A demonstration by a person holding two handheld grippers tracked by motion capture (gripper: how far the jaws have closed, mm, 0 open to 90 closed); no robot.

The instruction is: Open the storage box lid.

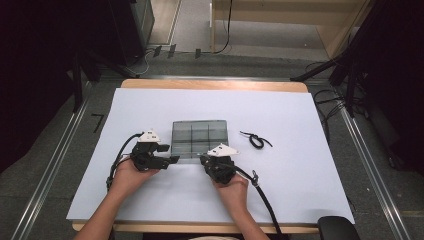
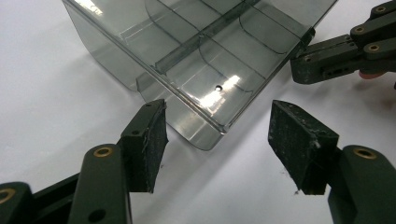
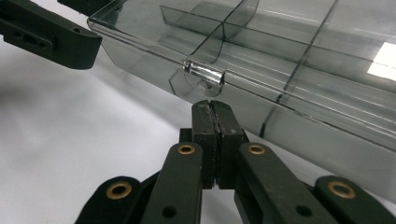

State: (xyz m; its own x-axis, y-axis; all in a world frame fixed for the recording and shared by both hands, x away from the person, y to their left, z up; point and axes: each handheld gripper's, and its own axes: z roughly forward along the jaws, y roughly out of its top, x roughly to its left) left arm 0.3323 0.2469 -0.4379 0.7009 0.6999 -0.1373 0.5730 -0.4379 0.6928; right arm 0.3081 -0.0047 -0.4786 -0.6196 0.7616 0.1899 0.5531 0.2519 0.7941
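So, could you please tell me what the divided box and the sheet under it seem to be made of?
The box looks like smoky clear plastic with a glossy finish: its dividers and the surface below show through the walls, light glints off its edges, and a small moulded latch sits on the front. The sheet looks like matt white paper or thin board, with no shine; which of the two I cannot tell.

Off to the right of my fingers and a little beyond them, 1 black knotted cord (image 1: 256,140) lies loose on the white sheet (image 1: 150,107) that covers my table (image 1: 215,85). Past the table's far edge I see grey floor, a black cable (image 1: 227,30) running across it, and pale wooden furniture (image 1: 280,12) further back. Dark stand legs (image 1: 345,70) sit far to my right.
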